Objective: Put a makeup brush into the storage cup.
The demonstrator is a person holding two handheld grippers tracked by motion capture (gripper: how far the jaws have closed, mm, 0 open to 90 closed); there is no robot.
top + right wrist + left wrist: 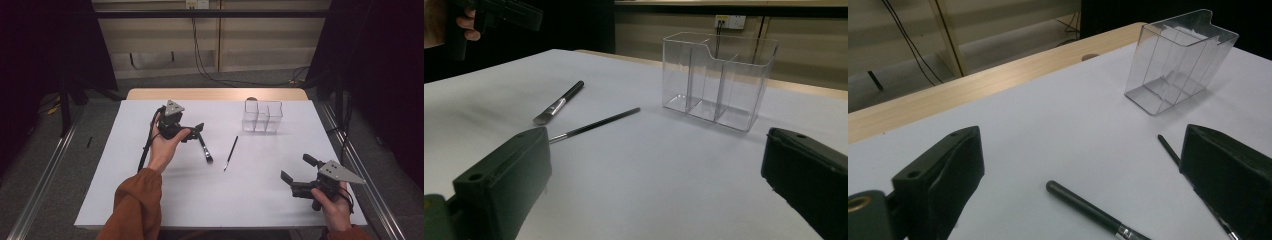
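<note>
Thick makeup brush [205, 148] lay flat on the white table [150, 200], handle end toward the left gripper [197, 131], bristle end toward the person. In the left gripper view that brush [1088, 209] sat low between the two black jaws, handle tip nearest, touching neither jaw. Left gripper was spread wide, nothing between the jaws, just above the brush handle in the high view; contact could not be told from there. Left hand [165, 142] wrapped the gripper body, rust-orange sleeve [135, 205] behind it.

Thin brush [231, 152] lay just right of the thick one, apart from it, slanted, fine tip toward the person. In the left gripper view the thin brush [1168, 150] ran partly behind the right-side jaw. In the right gripper view both lay flat, thick brush [559, 103] farther, thin brush [596, 124] nearer.

Clear three-compartment organizer [262, 116] stood upright at the far side of the table, beyond the brushes and well apart from them, compartments empty.

Right gripper [298, 171] was at the near right corner of the table, held in the right hand [334, 207], jaws wide apart, holding nothing, touching nothing, well apart from both brushes. Grey three-cornered plate [340, 172] on its top.
</note>
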